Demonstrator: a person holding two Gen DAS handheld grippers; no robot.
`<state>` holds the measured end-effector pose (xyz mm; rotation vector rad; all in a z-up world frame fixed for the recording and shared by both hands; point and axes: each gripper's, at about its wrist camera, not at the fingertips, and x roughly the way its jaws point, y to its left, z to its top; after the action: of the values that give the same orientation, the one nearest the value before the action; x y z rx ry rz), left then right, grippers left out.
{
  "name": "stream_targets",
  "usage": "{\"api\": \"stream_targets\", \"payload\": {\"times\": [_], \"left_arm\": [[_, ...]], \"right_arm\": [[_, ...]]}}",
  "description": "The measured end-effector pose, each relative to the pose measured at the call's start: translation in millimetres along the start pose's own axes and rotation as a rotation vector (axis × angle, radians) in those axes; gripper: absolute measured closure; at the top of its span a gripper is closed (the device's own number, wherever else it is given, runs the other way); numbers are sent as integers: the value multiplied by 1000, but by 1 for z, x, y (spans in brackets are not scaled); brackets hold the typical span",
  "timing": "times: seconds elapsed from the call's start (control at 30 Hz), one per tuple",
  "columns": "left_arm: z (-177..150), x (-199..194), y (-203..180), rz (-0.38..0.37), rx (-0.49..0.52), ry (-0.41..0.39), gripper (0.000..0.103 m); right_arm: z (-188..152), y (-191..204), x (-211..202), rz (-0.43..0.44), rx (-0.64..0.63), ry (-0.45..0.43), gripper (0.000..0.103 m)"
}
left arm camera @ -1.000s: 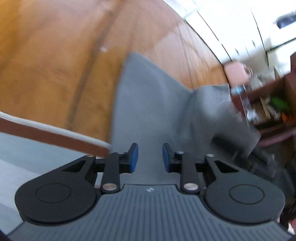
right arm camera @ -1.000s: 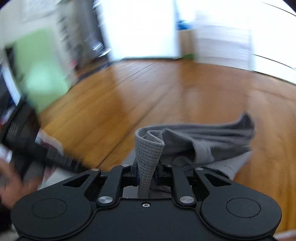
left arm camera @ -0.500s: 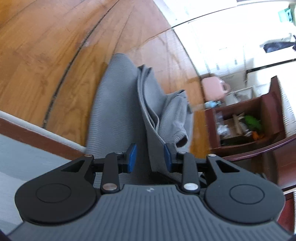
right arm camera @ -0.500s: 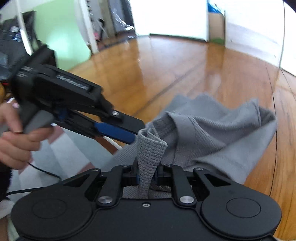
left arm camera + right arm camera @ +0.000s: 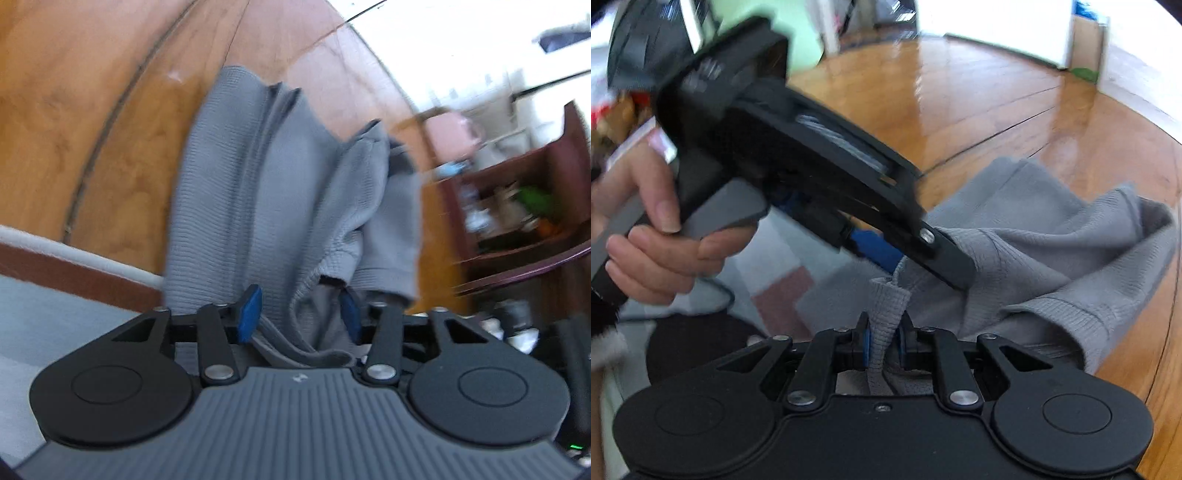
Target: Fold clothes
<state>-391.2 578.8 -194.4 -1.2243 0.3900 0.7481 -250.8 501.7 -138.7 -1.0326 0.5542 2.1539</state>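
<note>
A grey knit garment [image 5: 258, 184] hangs bunched over the wooden floor [image 5: 74, 110]. My left gripper [image 5: 299, 314] stands open, its blue pads [image 5: 249, 314] on either side of a gathered fold of the cloth without pressing on it. In the right wrist view, the right gripper [image 5: 884, 347] is shut on a narrow upright fold of the same garment [image 5: 1052, 258]. The left gripper [image 5: 908, 264], held by a hand [image 5: 653, 236], reaches in from the upper left, and its fingers sit at the cloth just above my right jaws.
A grey rug with a white edge [image 5: 55, 314] lies at the lower left. A dark wooden shelf [image 5: 535, 206] with small items stands at the right, with a pink object [image 5: 448, 133] behind it. Glossy wooden floor [image 5: 997, 103] stretches beyond the garment.
The left gripper has moved in on the garment, its jaws have widened, and a fold now lies between them. In the right wrist view it has come much closer. The right gripper keeps its grip.
</note>
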Motion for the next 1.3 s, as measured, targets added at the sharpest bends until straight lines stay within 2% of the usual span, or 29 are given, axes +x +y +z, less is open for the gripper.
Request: {"api": "stream_targets", "payload": {"times": [0.03,0.1,0.2,0.33,0.43,0.5,0.57,0.63,0.67,0.73,0.8,0.87,0.93,1.0,1.03,1.07,1.13,1.3], "left_arm": [[-1,0,-2,18,21,-1,71],[-2,-2,-6,45,46,-1,73],[-1,-5,-7,69,50,3,73],[2,-6,-2,83,20,7,73],[2,-8,-3,92,18,-5,71],[1,-10,-3,98,32,-34,66],[2,-7,-3,80,40,-51,57],[3,-4,-3,54,47,-63,55],[3,-1,-2,30,45,-63,58],[2,3,0,-34,12,-58,68],[0,1,6,-93,-70,-72,71],[-5,-6,14,-151,-156,-90,71],[-7,-11,17,-135,-153,-82,70],[-6,-13,16,-92,-125,-66,65],[-6,-14,15,-68,-109,-57,65],[-5,-14,15,-59,-106,-51,61],[-3,-13,16,-61,-122,-42,56],[-3,-7,14,-40,-140,-3,34]], "right_arm": [[2,4,2,-13,-28,28,84],[6,9,-7,-22,-28,30,79],[4,-6,-45,1,94,-77,63],[-15,-58,-93,-1,466,-233,51],[-36,-92,-96,-76,678,-236,42],[-51,-106,-85,-100,776,-218,42],[-65,-118,-69,-62,879,-219,42],[-73,-125,-54,-19,956,-236,42],[-72,-125,-48,-2,958,-266,46],[-57,-120,-44,18,875,-313,90],[-31,-111,-43,31,737,-335,90],[3,-104,-36,48,593,-291,89],[34,-102,-15,64,524,-183,80],[60,-101,10,73,487,-74,75],[65,-100,20,66,476,-48,74],[65,-99,26,69,470,-27,74],[62,-100,34,85,476,-5,73],[32,-115,18,228,661,-86,72]]}}
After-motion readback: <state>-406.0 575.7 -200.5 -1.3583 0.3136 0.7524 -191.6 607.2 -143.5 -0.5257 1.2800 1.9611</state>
